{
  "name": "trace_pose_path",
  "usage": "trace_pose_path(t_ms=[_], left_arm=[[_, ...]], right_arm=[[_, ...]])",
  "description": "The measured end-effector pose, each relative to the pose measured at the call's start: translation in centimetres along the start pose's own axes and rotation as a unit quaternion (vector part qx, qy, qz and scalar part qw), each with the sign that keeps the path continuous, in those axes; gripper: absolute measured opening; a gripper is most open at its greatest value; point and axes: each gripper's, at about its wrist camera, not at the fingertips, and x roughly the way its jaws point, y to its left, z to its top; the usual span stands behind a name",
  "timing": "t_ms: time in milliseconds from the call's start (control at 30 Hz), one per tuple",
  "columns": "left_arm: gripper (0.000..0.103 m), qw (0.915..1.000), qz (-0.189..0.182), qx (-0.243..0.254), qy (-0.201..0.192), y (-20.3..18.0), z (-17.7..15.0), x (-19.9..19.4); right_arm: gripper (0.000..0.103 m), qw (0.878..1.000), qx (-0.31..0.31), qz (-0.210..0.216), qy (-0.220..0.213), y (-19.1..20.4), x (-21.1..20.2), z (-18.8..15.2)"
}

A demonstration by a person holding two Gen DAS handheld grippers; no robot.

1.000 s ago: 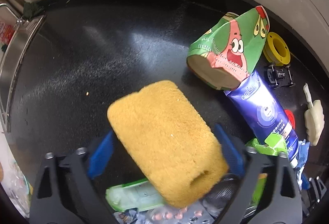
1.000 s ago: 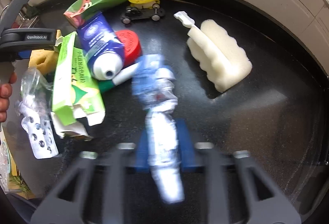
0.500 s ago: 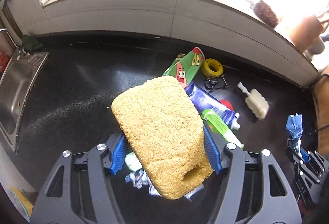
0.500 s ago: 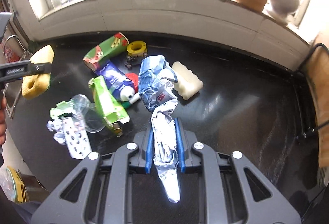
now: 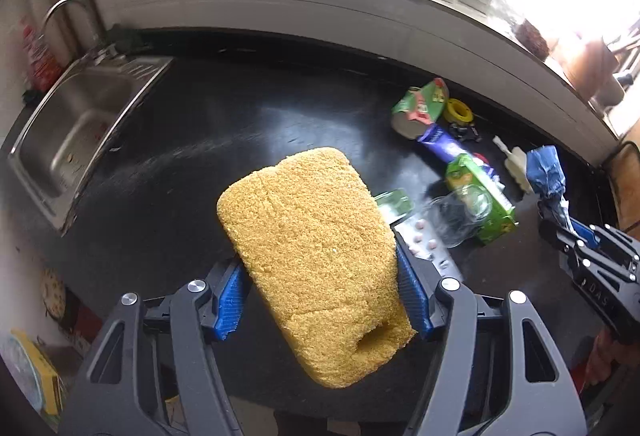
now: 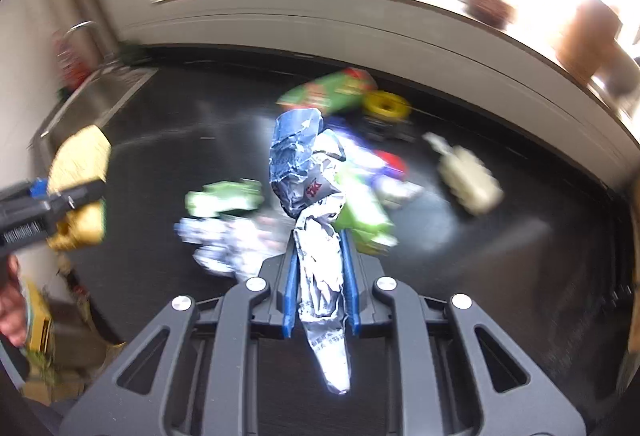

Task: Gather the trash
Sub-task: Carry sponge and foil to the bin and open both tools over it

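My left gripper (image 5: 320,292) is shut on a yellow sponge (image 5: 316,256) and holds it high above the black counter (image 5: 192,155). It also shows at the left of the right wrist view (image 6: 76,191). My right gripper (image 6: 320,276) is shut on a crumpled blue and silver wrapper (image 6: 308,187), also lifted; both show at the right of the left wrist view (image 5: 548,171). Below lie a green cartoon carton (image 5: 420,103), a purple tube (image 5: 440,147), a green box (image 5: 484,199), a clear cup (image 5: 456,215) and a pill blister (image 5: 424,248).
A steel sink (image 5: 76,127) with a tap is set into the counter at the left. A white sponge brush (image 5: 516,163), a yellow ring (image 5: 460,111) and a small black toy car (image 5: 464,131) lie by the trash. A window sill with bottles runs behind.
Both grippers have risen and pulled back from the counter with the sponge and the wrapper still held. The trash pile now looks smaller and farther away.
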Motion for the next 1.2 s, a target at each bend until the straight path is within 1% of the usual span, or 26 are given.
trace_pose_path(t_ms=[67,100,167,200,267,300,333,400,433,500,533,567,600,667,733,767,800,900,933,967,1000,1033,1067,1100,1133,1200], left_arm=[[0.064,0.9992,0.024,-0.033,-0.005,4.0,-2.1,-1.3],[0.064,0.9972,0.044,-0.06,-0.007,7.2,-4.0,-2.2],[0.064,0.9918,0.074,-0.104,-0.004,11.8,-7.1,-3.3],[0.064,0.9867,0.091,-0.135,0.002,14.7,-9.4,-3.9],[0.064,0.9761,0.114,-0.185,0.014,19.1,-13.2,-4.5],[0.064,0.9683,0.127,-0.214,0.024,21.7,-15.6,-4.8],[0.064,0.9629,0.133,-0.233,0.027,23.2,-17.2,-4.9],[0.065,0.9503,0.141,-0.276,0.029,26.7,-20.8,-4.9],[0.065,0.9453,0.143,-0.292,0.031,28.0,-22.2,-4.6],[0.065,0.9363,0.15,-0.316,0.033,30.5,-24.8,-3.5],[0.065,0.9339,0.148,-0.324,0.031,31.5,-25.8,-2.9],[0.065,0.9322,0.141,-0.332,0.027,32.3,-26.6,-2.1],[0.065,0.9299,0.124,-0.345,0.026,33.6,-27.3,-0.9],[0.065,0.9259,0.109,-0.361,0.025,35.1,-28.1,0.8],[0.066,0.9279,0.105,-0.357,0.022,36.1,-28.6,2.3],[0.066,0.9275,0.106,-0.357,0.03,36.6,-28.7,3.3],[0.066,0.9267,0.104,-0.36,0.032,37.0,-29.0,3.7],[0.067,0.9237,0.094,-0.37,0.028,37.5,-29.5,4.2],[0.068,0.9242,0.093,-0.37,0.027,37.7,-29.6,4.1],[0.072,0.9243,0.093,-0.369,0.026,37.9,-29.7,4.2],[0.08,0.9245,0.094,-0.368,0.028,38.0,-29.7,4.4],[0.085,0.9247,0.096,-0.367,0.03,38.0,-29.7,4.4],[0.09,0.9254,0.095,-0.366,0.029,38.1,-29.7,4.4],[0.091,0.9264,0.095,-0.363,0.025,38.3,-29.8,4.3],[0.091,0.9273,0.097,-0.361,0.025,38.5,-29.8,4.4],[0.092,0.9284,0.098,-0.357,0.028,38.5,-29.8,4.4]], right_arm=[[0.02,0.997,-0.049,0.053,0.003,6.1,0.6,1.1],[0.02,0.995,-0.068,0.072,0.005,8.3,0.8,1.3],[0.02,0.984,-0.123,0.127,0.017,14.9,1.3,1.3],[0.02,0.977,-0.147,0.151,0.027,17.9,1.6,1.1],[0.02,0.956,-0.199,0.208,0.05,24.6,2.0,0.0],[0.02,0.946,-0.224,0.228,0.06,27.5,2.3,-0.8],[0.02,0.929,-0.257,0.256,0.076,31.5,2.5,-2.0],[0.02,0.907,-0.291,0.287,0.099,36.3,2.8,-3.9],[0.02,0.894,-0.309,0.302,0.119,39.5,3.4,-5.4],[0.02,0.879,-0.323,0.316,0.152,43.4,5.0,-7.4],[0.02,0.871,-0.332,0.321,0.169,45.5,5.8,-8.7],[0.02,0.866,-0.34,0.317,0.182,47.1,6.6,-9.8],[0.02,0.863,-0.346,0.312,0.193,48.5,7.4,-10.7],[0.02,0.862,-0.349,0.3,0.211,51.2,9.5,-12.0],[0.02,0.861,-0.347,0.291,0.229,52.5,10.5,-13.0],[0.02,0.86,-0.352,0.286,0.234,53.0,10.8,-13.4],[0.02,0.86,-0.357,0.277,0.236,54.1,12.7,-13.2],[0.02,0.86,-0.365,0.263,0.24,56.2,15.2,-13.2],[0.02,0.861,-0.365,0.258,0.241,56.3,15.6,-12.9],[0.021,0.863,-0.366,0.254,0.24,56.4,15.7,-12.7],[0.022,0.863,-0.366,0.254,0.238,56.3,16.1,-12.4],[0.034,0.863,-0.369,0.252,0.234,56.5,16.1,-12.3],[0.059,0.863,-0.373,0.249,0.233,56.6,16.1,-12.2],[0.069,0.864,-0.37,0.253,0.231,56.5,15.9,-11.9],[0.074,0.866,-0.364,0.259,0.224,56.1,15.5,-11.4],[0.075,0.865,-0.365,0.264,0.221,55.8,15.3,-10.8]])
